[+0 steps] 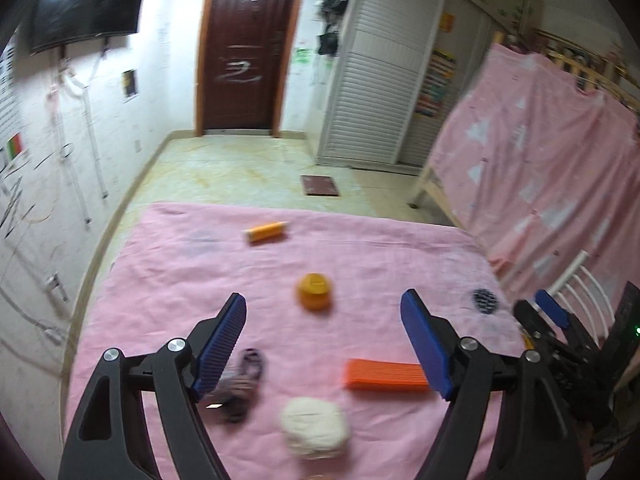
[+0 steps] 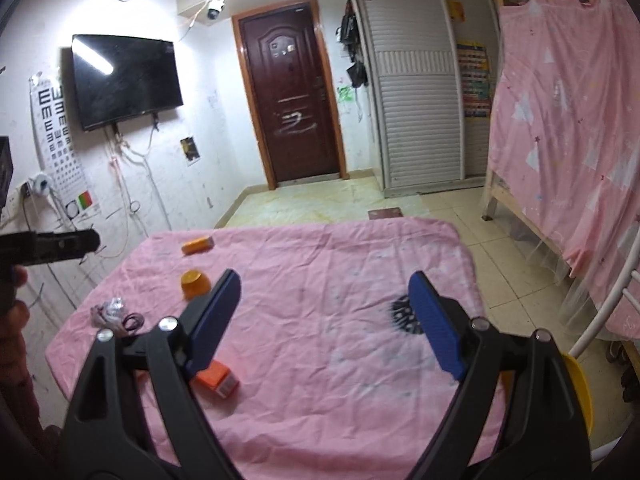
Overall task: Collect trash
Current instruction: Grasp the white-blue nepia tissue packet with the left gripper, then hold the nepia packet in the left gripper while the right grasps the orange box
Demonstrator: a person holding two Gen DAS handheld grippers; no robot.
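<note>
So here's where we're at with the trash pickup. Everything is laid out on the table (image 1: pixel 168 280), which has a pink cloth over it, and we're using the orange cup (image 1: pixel 315 291) sitting upside down near the middle as our reference point.

Our left gripper (image 1: pixel 324 340) hangs over the near side of the table with its jaws spread wide and nothing between them, which makes sense to us since it looks like it's lining up on something rather than carrying. Nearer to us than the cup sits a white crumpled wad (image 1: pixel 314 432), probably paper, and that reads as the most obvious trash. Beside the wad, on the near right of the cup, lies an orange box (image 1: pixel 384 376). On the near left of the cup there's a crinkly wrapper and some dark loops (image 1: pixel 244 376), blurry so we can't say exactly what. Beyond the cup is an orange tube (image 1: pixel 266 232) lying flat.

Our right gripper (image 2: pixel 324 320) is wide open too, holding nothing, off to the right of the cup near a dark round thing (image 2: pixel 404 316). There's something yellow (image 2: pixel 578 396) at the table's right edge, maybe the bin, but we can't tell.

Spreading the stuff apart like this gives each grab plenty of room.
</note>
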